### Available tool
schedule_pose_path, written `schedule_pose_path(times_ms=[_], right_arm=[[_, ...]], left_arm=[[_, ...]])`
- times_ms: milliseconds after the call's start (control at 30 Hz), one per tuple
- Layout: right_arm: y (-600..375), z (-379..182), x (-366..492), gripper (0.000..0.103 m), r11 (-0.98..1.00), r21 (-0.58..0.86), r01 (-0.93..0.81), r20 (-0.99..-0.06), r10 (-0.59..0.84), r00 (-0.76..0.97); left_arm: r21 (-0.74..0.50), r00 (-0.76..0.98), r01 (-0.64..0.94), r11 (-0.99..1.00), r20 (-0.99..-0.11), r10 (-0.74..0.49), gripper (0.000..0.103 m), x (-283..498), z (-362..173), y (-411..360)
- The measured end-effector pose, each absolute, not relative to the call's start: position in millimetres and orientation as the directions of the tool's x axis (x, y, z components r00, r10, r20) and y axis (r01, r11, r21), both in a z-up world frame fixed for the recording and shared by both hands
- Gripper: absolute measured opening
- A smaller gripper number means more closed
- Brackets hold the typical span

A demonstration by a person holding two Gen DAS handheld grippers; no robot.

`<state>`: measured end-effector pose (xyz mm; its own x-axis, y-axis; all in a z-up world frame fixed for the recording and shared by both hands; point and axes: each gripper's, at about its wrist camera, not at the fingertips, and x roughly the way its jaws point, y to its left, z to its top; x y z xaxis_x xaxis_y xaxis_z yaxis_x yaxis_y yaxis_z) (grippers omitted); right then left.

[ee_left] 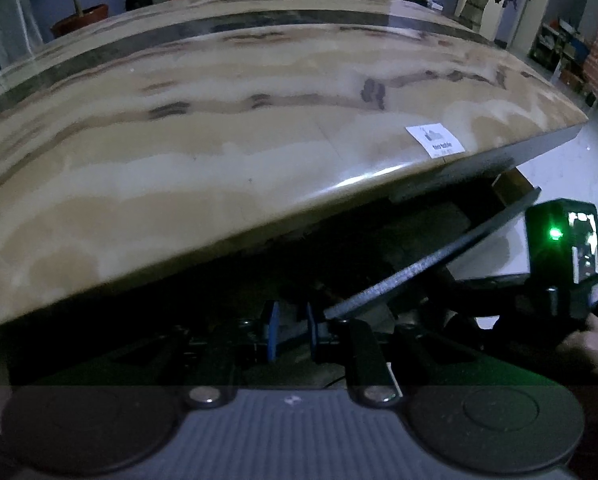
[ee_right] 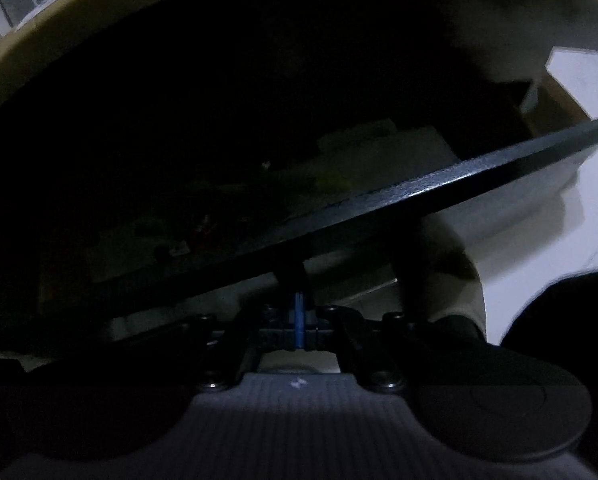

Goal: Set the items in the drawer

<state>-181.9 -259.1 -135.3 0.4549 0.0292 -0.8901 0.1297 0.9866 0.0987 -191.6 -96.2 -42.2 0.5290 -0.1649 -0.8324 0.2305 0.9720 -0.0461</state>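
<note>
The drawer sits under the marbled beige table top [ee_left: 219, 152]. Its dark front panel [ee_left: 439, 256] runs slantwise in the left wrist view and shows again in the right wrist view [ee_right: 419, 188]. The drawer stands pulled out, with dim items [ee_right: 203, 232] inside that I cannot name. My left gripper [ee_left: 291, 330] is low in front of the drawer, its blue pads a little apart with nothing between them. My right gripper [ee_right: 299, 316] has its pads pressed together just below the panel, by a dark stub that may be the handle; whether it grips that is hidden. It also shows from outside in the left wrist view [ee_left: 563, 264].
A white label [ee_left: 435, 140] lies near the table's right front corner. White floor [ee_right: 559, 220] shows to the right of the drawer. Shelves with boxes [ee_left: 571, 52] and a plant pot [ee_left: 83, 20] stand far behind the table.
</note>
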Motion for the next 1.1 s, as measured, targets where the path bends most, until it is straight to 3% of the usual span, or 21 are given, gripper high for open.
schedule_pose_path(times_ms=[533, 833, 967, 1033, 1100], right_arm=[[-269.4, -146.6, -157.3, 0.002, 0.985, 0.076, 0.155, -0.873, -0.009, 0.488], [-249.3, -100.0, -205.7, 0.001, 0.998, 0.068, 0.017, -0.858, 0.05, 0.512], [-257.5, -48.8, -245.5, 0.001, 0.98, 0.175, -0.093, -0.779, 0.196, 0.596], [-268.0, -11.7, -262.9, 0.001, 0.955, 0.244, -0.17, -0.691, 0.294, 0.66], [-279.3, 19.6, -263.5, 0.001, 0.951, 0.25, -0.182, -0.62, 0.301, 0.725]], left_arm=[[-0.033, 0.573, 0.161, 0.986, -0.811, -0.121, 0.016, -182.8, -35.5, -90.5], [0.011, 0.602, 0.116, 0.993, -0.796, -0.061, 0.016, -188.1, -32.4, -89.8], [-0.017, 0.637, 0.09, 0.996, -0.768, -0.071, 0.016, -197.9, -12.4, -86.6], [-0.014, 0.653, 0.075, 0.997, -0.755, -0.059, 0.018, -194.4, 0.4, -85.9], [0.003, 0.67, 0.048, 0.999, -0.741, -0.03, 0.02, -186.5, 13.3, -85.1]])
